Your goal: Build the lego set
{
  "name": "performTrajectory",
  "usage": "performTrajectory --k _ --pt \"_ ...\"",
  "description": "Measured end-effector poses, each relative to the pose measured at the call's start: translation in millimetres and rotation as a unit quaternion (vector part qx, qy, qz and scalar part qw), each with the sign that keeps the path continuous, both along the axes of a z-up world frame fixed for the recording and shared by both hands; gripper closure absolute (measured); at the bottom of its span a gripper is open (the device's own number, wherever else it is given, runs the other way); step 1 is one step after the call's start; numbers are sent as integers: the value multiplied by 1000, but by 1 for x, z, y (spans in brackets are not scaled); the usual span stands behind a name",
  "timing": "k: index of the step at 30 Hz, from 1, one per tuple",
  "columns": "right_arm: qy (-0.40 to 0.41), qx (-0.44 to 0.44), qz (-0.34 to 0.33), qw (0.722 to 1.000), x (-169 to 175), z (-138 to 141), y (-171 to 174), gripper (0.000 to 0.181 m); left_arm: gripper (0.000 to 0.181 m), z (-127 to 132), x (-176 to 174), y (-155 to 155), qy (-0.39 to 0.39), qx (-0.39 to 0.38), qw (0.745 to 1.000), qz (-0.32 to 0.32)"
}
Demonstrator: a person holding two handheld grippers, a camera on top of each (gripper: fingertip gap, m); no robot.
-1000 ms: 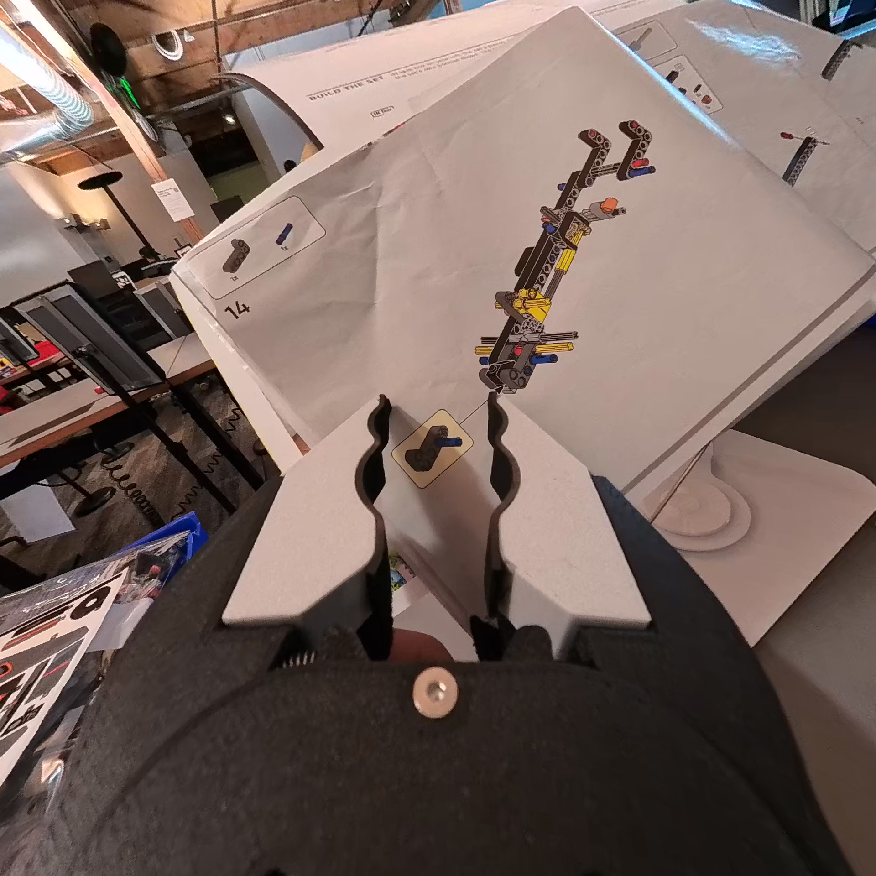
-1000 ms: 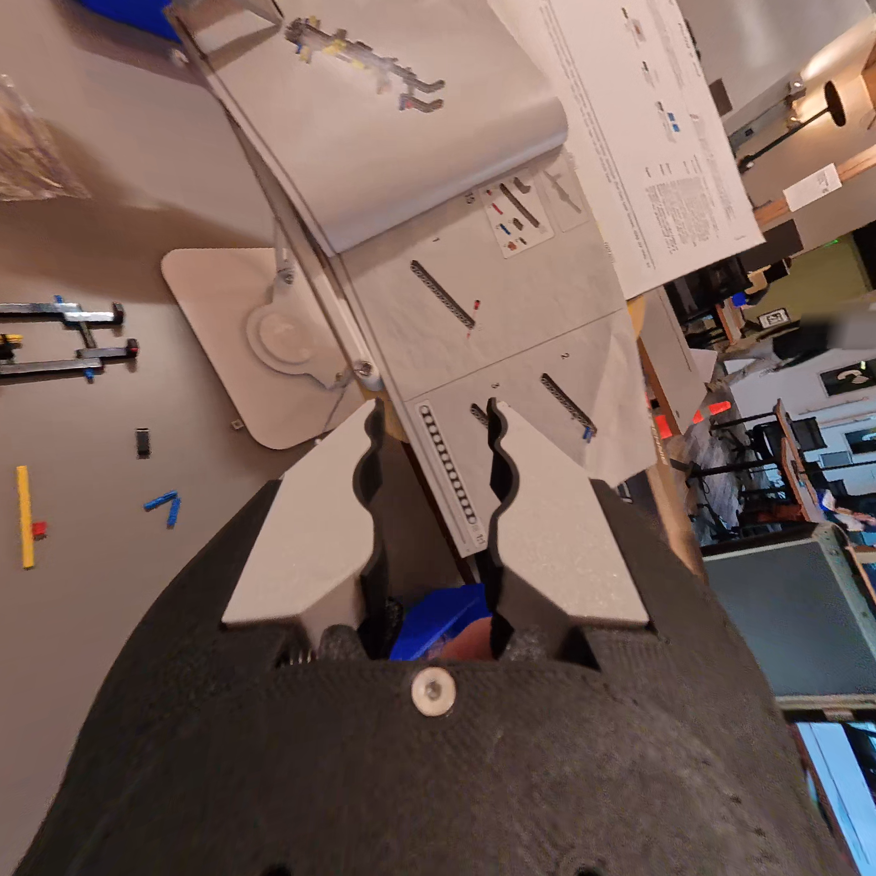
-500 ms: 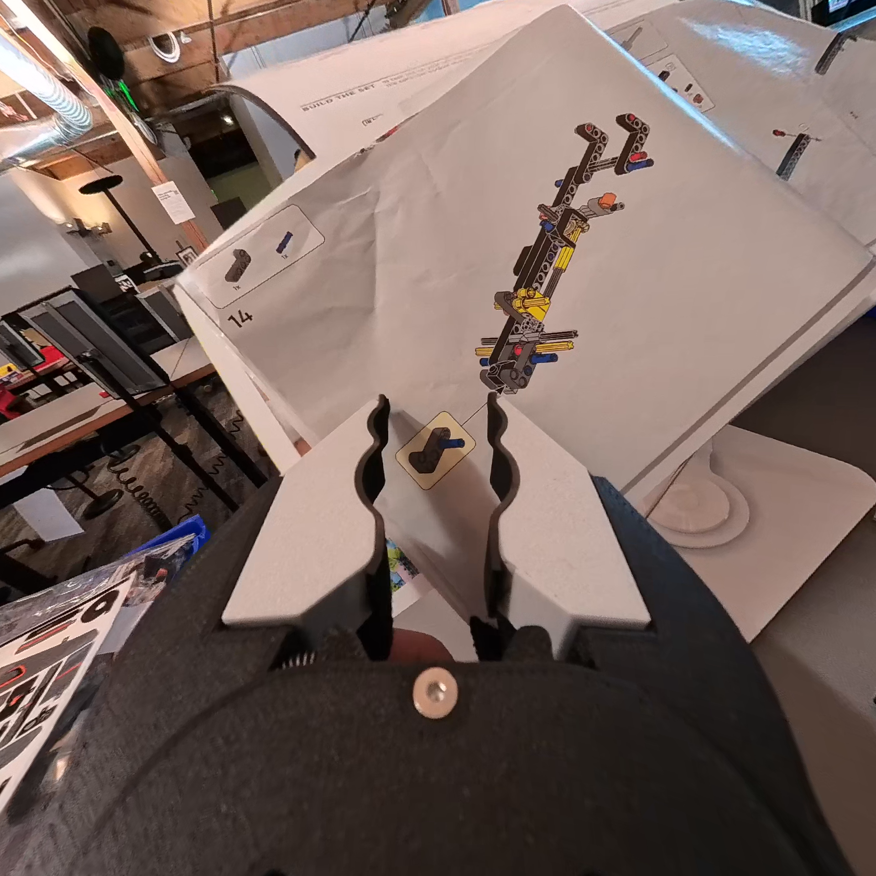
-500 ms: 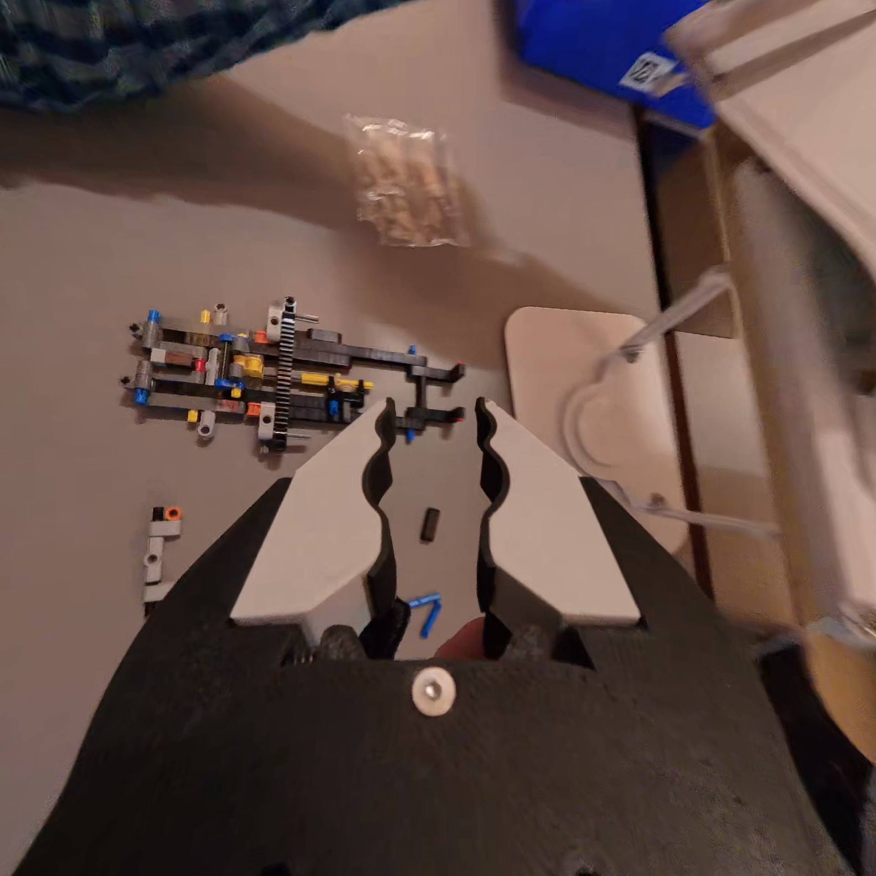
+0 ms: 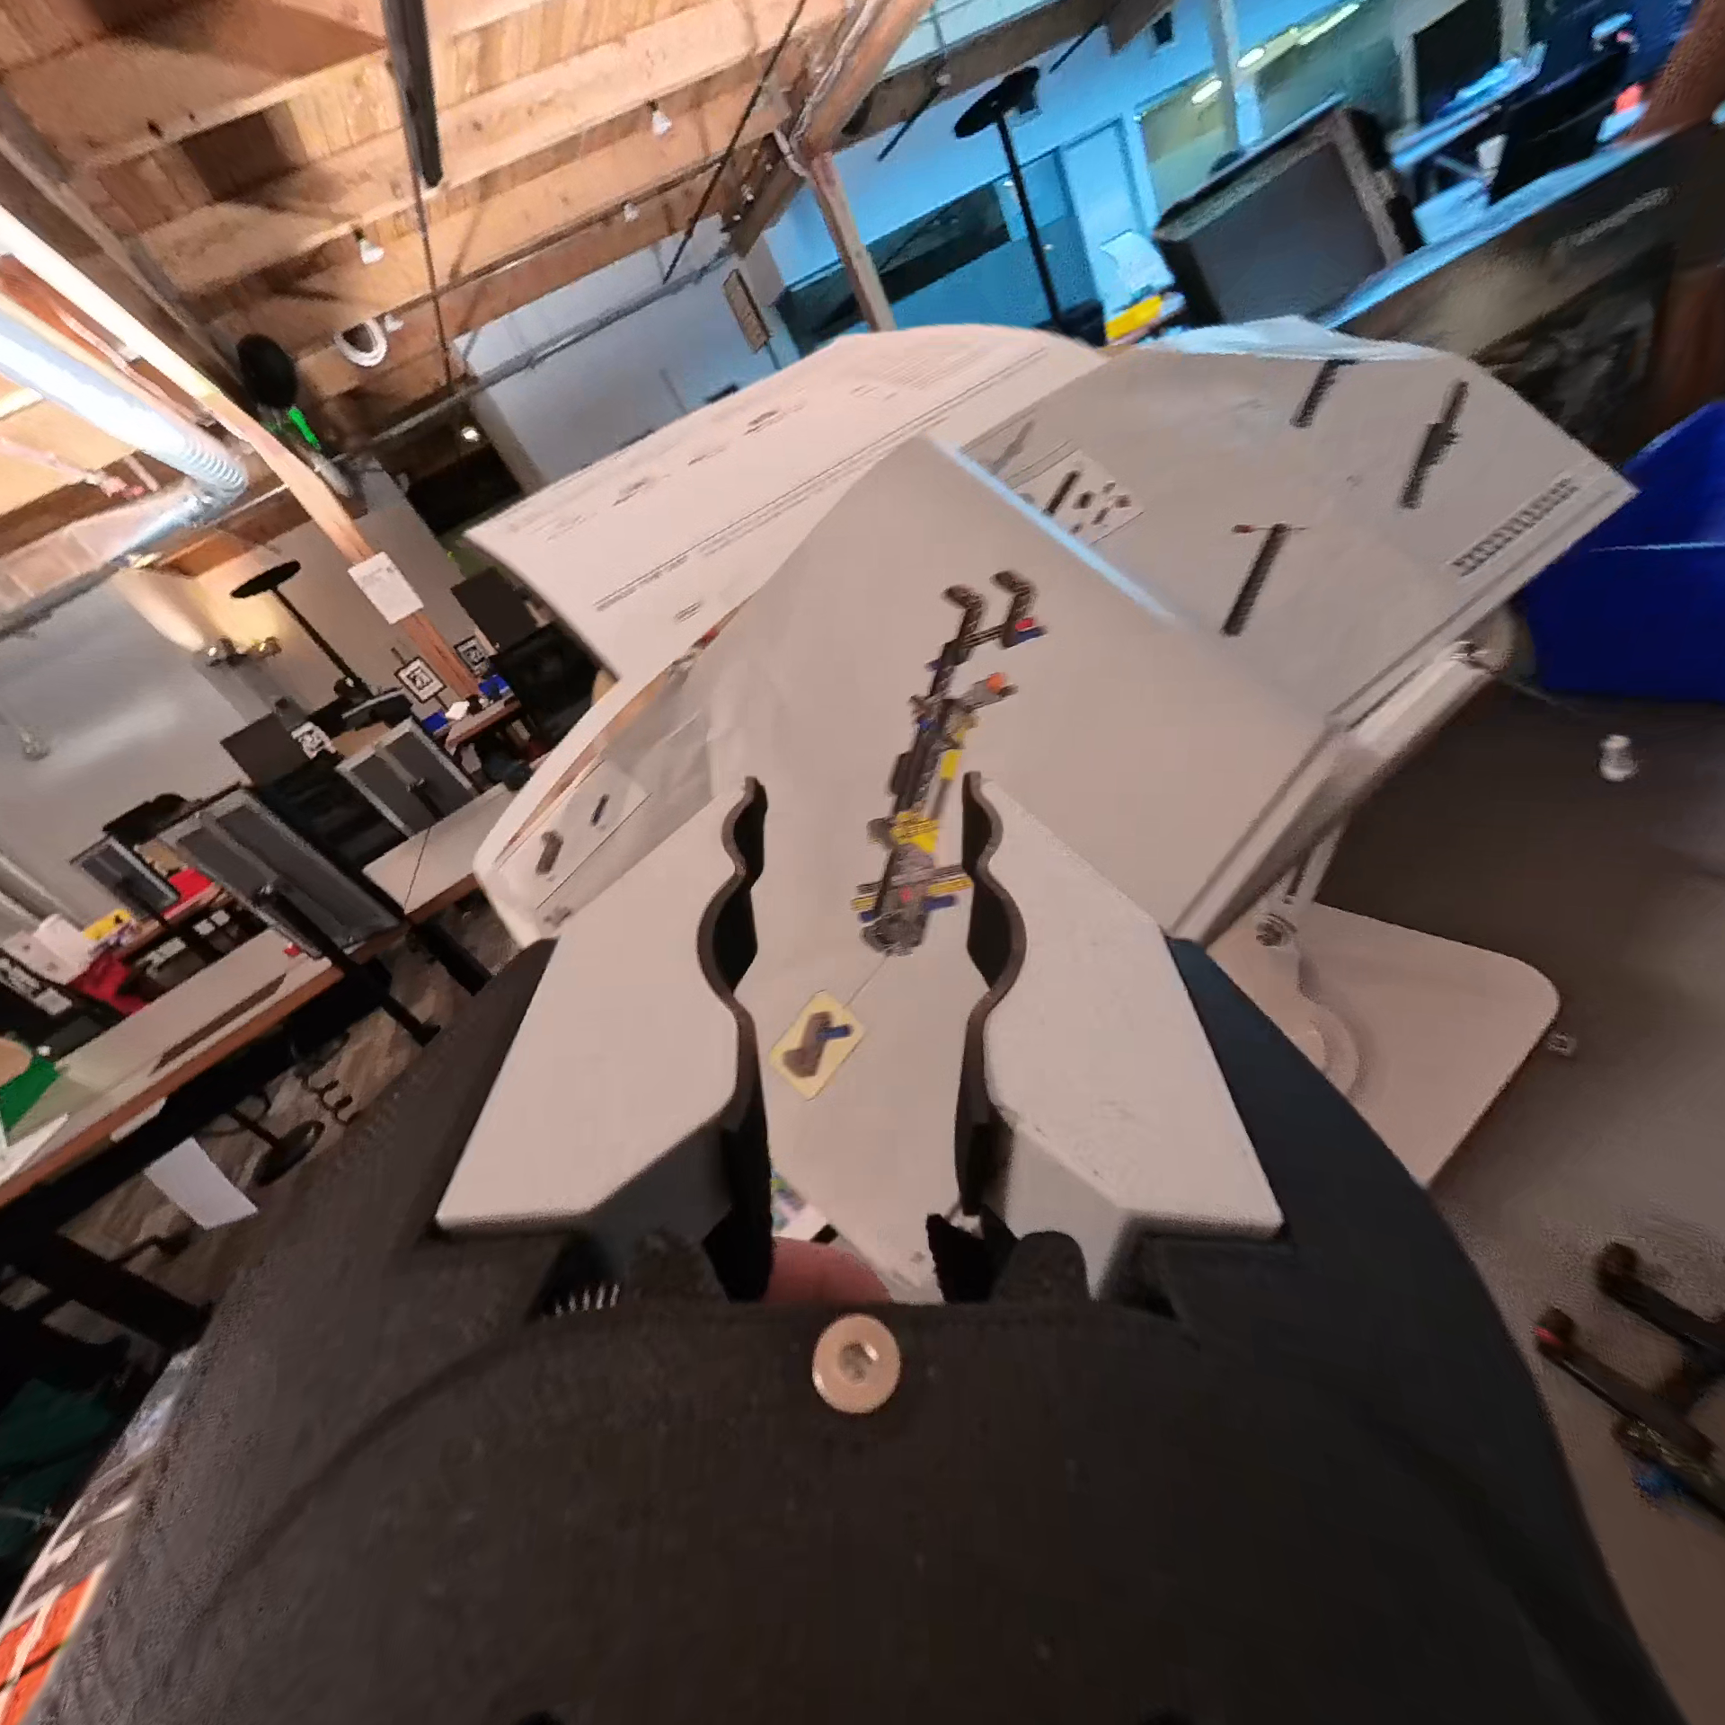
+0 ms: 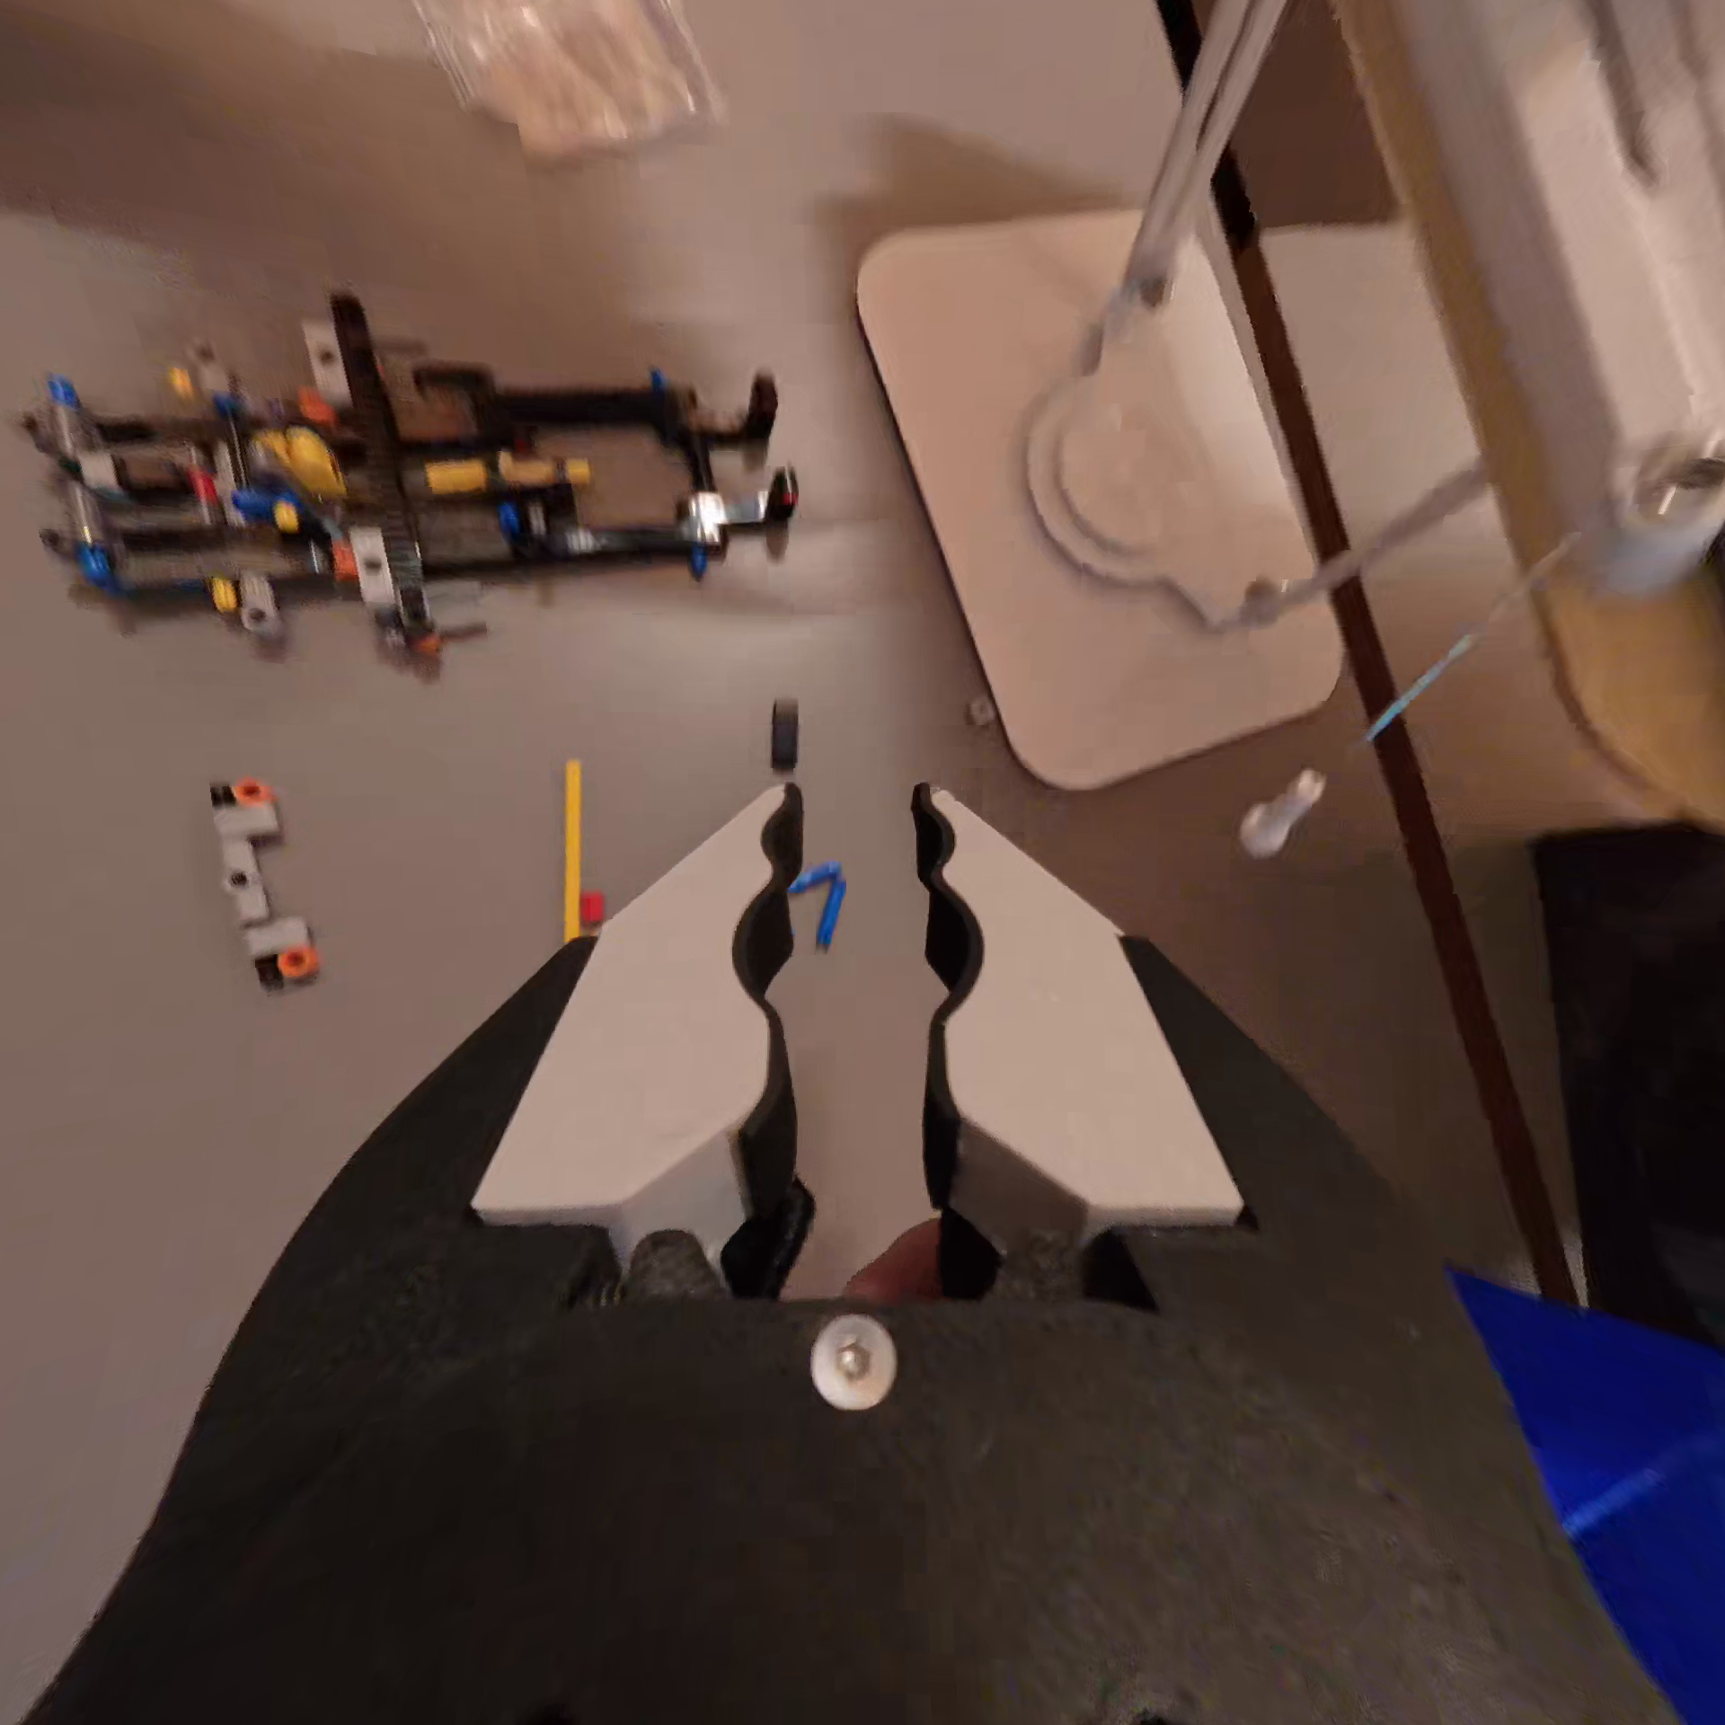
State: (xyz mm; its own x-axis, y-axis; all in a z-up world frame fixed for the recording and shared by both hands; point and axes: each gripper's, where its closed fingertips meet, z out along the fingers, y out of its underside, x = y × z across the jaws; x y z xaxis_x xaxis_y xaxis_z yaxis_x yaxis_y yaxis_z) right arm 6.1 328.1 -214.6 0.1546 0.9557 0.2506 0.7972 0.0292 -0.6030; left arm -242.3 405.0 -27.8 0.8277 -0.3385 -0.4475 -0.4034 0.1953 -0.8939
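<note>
Hovering unclenched, empty right gripper [image 6: 857, 793] just above blue pins [image 6: 821, 898], chassis [image 6: 392, 485] beyond-left.

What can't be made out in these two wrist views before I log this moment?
- Left wrist view: the instruction booklet is motion-blurred; its small part drawings are unreadable.
- Left wrist view: the lego assembly is cut off by the right edge and blurred.
- Right wrist view: the blue pins are partly hidden behind the right gripper; their count is unclear.
- Right wrist view: the clear bag is cropped by the top edge, its contents blurred.
</note>
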Motion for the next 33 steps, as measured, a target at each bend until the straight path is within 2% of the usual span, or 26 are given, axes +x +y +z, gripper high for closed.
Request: performTrajectory --k 3,6,9,13,15,18,22,26,33 --pt "-19 -16 -14 1000 23 -19 -8 166 141 -5 21 -14 30 -5 999 -15" --pt "-26 -12 -28 999 33 -33 -10 164 143 -24 38 -27 54 -25 998 -34" --pt "8 -12 -53 998 22 -41 -4 160 143 -56 52 -40 78 -59 994 -51" --pt "45 1 -88 995 -3 -56 24 161 143 -117 59 -51 104 -117 986 -54" --pt "38 16 -83 996 -15 -68 36 164 143 -145 63 -58 111 -142 982 -60" --pt "25 32 -79 996 -29 -83 51 165 144 -170 65 -65 114 -159 979 -63" --pt "23 46 -88 995 -37 -88 71 160 145 -192 68 -63 124 -169 975 -69" --pt "19 31 -85 996 -42 -95 76 162 144 -212 76 -61 135 -178 971 -81" --pt "24 20 -97 995 -45 -98 81 177 144 -218 72 -62 126 -185 971 -82"
